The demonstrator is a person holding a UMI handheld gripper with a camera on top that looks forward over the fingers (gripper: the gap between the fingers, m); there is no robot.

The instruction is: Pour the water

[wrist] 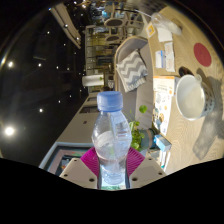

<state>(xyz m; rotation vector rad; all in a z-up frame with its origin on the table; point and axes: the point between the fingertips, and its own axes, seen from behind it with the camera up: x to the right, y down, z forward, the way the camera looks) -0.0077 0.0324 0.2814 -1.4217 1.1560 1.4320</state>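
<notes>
A clear plastic water bottle (111, 140) with a pale blue cap (109, 101) fills the space between my fingers. My gripper (111, 166) is shut on the bottle, with a pink pad (90, 160) pressed against each side of its lower body. The cap is on. The whole view is tipped sideways, so the wooden table (168, 110) runs up the right side. A white cup (190, 97) stands on that table, beyond and to the right of the bottle, with its mouth open toward me.
A grey-and-white zigzag cloth (132, 70) lies on the table beyond the bottle. A red round thing (203, 54) sits past the cup. Something green (138, 130) shows just right of the bottle. Shelves and clutter (105, 35) stand farther off.
</notes>
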